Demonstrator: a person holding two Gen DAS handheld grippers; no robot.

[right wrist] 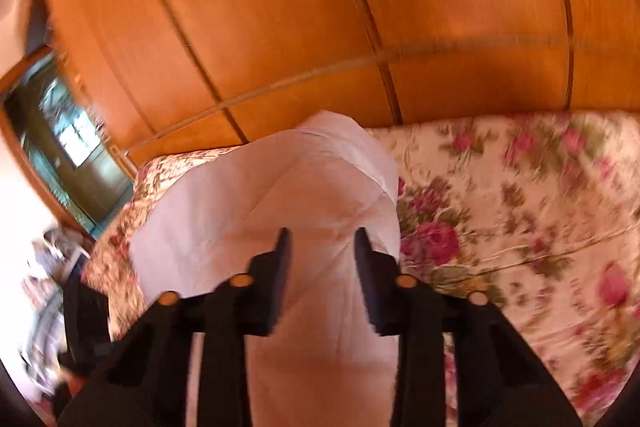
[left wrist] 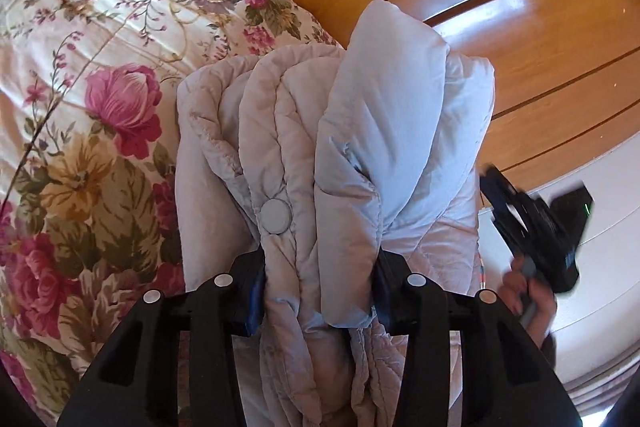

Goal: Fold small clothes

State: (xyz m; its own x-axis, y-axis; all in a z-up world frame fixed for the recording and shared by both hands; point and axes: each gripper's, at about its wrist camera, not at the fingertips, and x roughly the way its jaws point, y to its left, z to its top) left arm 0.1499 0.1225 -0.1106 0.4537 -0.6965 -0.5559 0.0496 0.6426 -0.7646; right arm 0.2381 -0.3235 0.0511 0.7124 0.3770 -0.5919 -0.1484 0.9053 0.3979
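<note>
Puffy grey jacket, small, w/ round snap button, bunched up & squeezed in left tool. Both blue pads pressing into cloth from 2 sides, so clenched on jacket. Hanging up over bed, just past flowery bedspread edge, top fold standing tall against brown wood wardrobe doors behind.

Right tool seen at right side of left cam, near jacket but apart from it, blurry, gripped by a hand.

From right cam: right tool w/ fingers a bit apart, nothing pinched, released. Pale jacket right in front of it, past the tips, not touching as far as can be told. Pic blurry. Flowery bed to the right, wood doors above, dark glass cupboard far left.
</note>
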